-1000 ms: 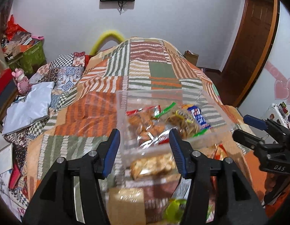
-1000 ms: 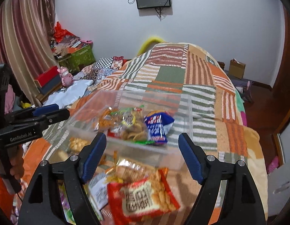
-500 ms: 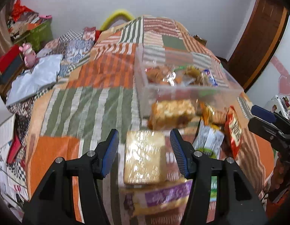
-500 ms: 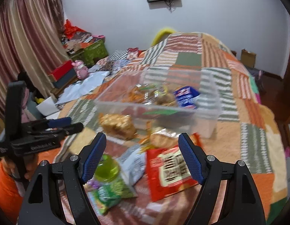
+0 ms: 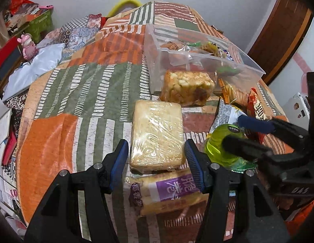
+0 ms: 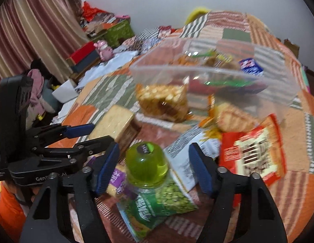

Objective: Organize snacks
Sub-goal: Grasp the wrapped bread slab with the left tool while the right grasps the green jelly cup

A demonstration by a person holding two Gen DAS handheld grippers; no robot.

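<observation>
A pale wrapped cake block [image 5: 157, 133] lies on the quilt between the pads of my left gripper [image 5: 157, 162]. Its jaws are opening and do not press on the block. My right gripper [image 6: 153, 167] straddles a green-lidded jar [image 6: 146, 162]. Those jaws are closing, with gaps still on both sides of the jar. Behind stands a clear plastic bin [image 5: 154, 46] holding several snack packs. A puffed-rice block [image 5: 187, 87] leans against the bin's front. A purple-labelled pack [image 5: 169, 190], a red packet [image 6: 252, 151] and a green pea bag [image 6: 157, 202] lie nearby.
Everything sits on a bed with a patchwork quilt [image 5: 65, 101]. On the left floor are a pink toy [image 5: 27, 45], a green box [image 5: 40, 23] and a curtain [image 6: 35, 30]. A wooden door [image 5: 282, 32] is at the right. Each gripper works close beside the other.
Both grippers dropped from the bin toward the loose snacks in front of it. The left now straddles the wrapped cake. The right's jaws narrowed around the green jar.
</observation>
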